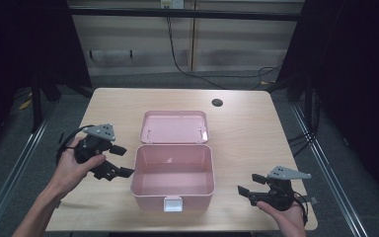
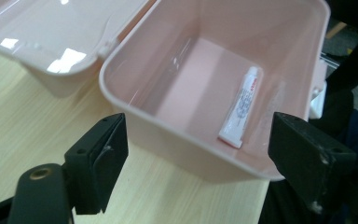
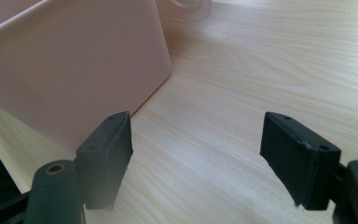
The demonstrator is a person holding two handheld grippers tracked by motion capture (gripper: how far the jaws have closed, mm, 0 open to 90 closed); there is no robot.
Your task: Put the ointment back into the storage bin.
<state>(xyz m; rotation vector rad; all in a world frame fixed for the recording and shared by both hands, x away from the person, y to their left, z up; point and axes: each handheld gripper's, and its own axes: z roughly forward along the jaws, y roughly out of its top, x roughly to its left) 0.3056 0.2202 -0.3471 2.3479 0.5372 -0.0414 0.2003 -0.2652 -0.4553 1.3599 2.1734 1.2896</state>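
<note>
Plainly, the left gripper hangs just beside the left wall of the pink box, its fingers spread wide and released, grasping nothing; the right gripper sits low on the surface to the box's right, fingers likewise wide apart and empty; the box stands open, lid laid back flat; inside lies a white tube on the floor against one wall, long axis along that wall, flat crimped end toward the left gripper.

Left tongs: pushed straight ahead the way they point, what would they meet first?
Probably the near wall of the open pink box: the open left tongs face its rim, with the white tube inside beyond.
</note>
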